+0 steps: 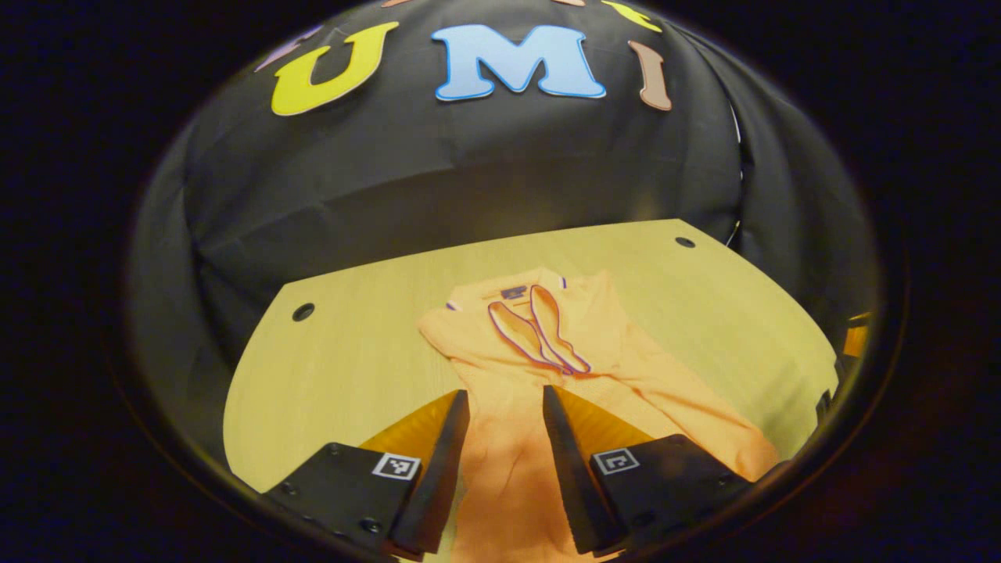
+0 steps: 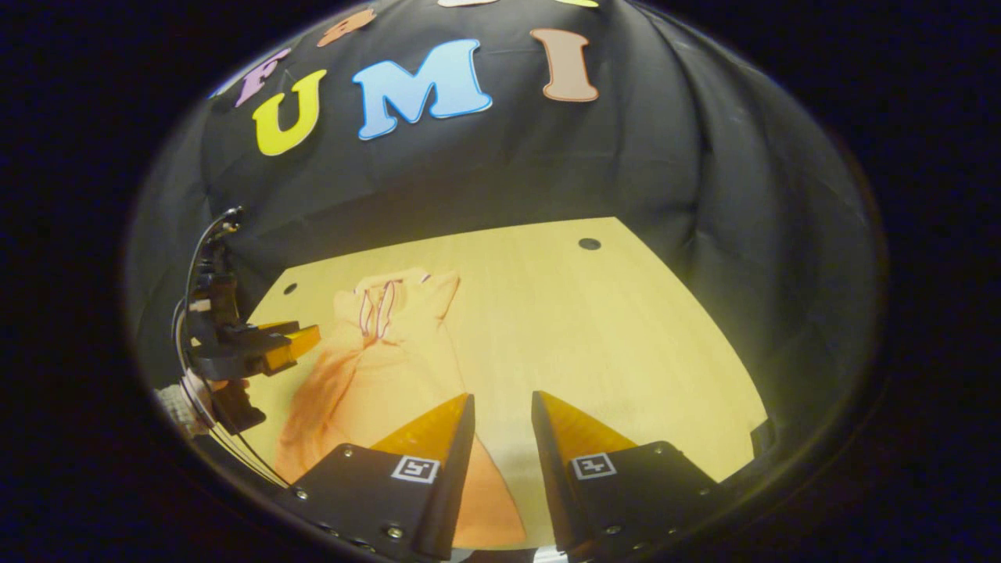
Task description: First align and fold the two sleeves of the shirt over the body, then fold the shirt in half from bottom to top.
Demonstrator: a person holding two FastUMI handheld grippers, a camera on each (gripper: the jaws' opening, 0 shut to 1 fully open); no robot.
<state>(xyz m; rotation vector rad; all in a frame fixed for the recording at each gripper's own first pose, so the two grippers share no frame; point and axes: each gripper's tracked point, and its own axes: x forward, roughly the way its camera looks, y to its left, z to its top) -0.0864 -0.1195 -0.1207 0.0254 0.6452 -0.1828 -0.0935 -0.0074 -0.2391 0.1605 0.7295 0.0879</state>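
Your left tongs (image 1: 506,399) are parted, the two fingers spread with a clear gap between them, pinching nothing. Your right tongs (image 2: 503,403) are parted as well, the gap a little narrower, nothing between the fingers. In the right gripper view your left tongs (image 2: 293,338) show at the left edge, pointing right, with your hand (image 2: 205,385) gripping the handle below them.

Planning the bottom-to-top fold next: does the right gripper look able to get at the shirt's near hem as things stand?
Probably yes. The right gripper is open and empty above the table, with the orange shirt lying just off its left finger. The left gripper hangs off to the shirt's far side, so nothing stands between.
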